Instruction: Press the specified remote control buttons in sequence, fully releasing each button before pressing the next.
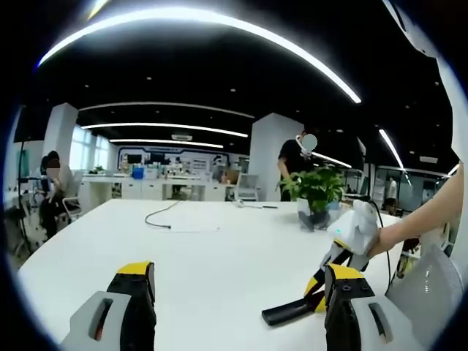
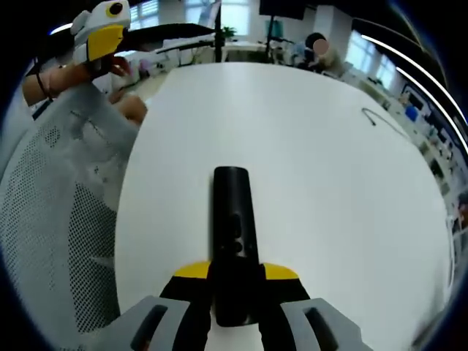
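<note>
The right claw (image 2: 234,292) pinches the black remote (image 2: 234,227) over the white tabletop (image 2: 329,168). The left claw (image 1: 238,292) hangs spread apart, so pressing has apparently not begun. Next, it likely needs lining up over the first button.

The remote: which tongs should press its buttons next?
Probably the left tongs. They are open and hold nothing, hovering above the white table. The right tongs are shut on the black remote, so they look busy holding it steady.
</note>
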`<state>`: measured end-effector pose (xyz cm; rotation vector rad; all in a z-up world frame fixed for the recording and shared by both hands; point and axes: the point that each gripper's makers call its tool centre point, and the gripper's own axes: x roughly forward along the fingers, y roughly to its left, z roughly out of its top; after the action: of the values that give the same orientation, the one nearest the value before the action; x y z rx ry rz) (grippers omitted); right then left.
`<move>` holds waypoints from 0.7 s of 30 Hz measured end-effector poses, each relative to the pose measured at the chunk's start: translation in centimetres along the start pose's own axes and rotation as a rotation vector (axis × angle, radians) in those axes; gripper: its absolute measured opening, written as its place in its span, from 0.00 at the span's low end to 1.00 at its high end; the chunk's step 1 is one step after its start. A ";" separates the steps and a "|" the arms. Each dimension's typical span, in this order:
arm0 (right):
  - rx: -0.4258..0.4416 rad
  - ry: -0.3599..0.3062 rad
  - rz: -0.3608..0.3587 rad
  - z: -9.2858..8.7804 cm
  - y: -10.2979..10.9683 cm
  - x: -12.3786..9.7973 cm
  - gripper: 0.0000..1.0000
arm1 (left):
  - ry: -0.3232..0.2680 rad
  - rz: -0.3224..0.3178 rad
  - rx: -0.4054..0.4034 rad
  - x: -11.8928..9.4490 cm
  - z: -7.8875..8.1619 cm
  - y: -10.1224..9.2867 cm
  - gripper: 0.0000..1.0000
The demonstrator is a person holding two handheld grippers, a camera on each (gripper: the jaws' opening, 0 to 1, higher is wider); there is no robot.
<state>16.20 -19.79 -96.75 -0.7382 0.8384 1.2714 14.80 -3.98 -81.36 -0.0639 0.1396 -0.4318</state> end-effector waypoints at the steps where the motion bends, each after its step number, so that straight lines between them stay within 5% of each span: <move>1: -0.002 0.002 0.003 0.0 -0.2 0.0 0.21 | 0.002 0.001 0.000 0.0 -0.1 0.0 1.00; 21: -0.033 0.020 0.028 0.6 -4.2 0.3 0.21 | 0.030 0.010 0.008 -0.1 -0.4 0.1 1.00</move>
<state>20.43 -19.79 -96.68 -0.7690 0.8479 1.3075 14.64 -3.86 -81.77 -0.0489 0.1676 -0.4233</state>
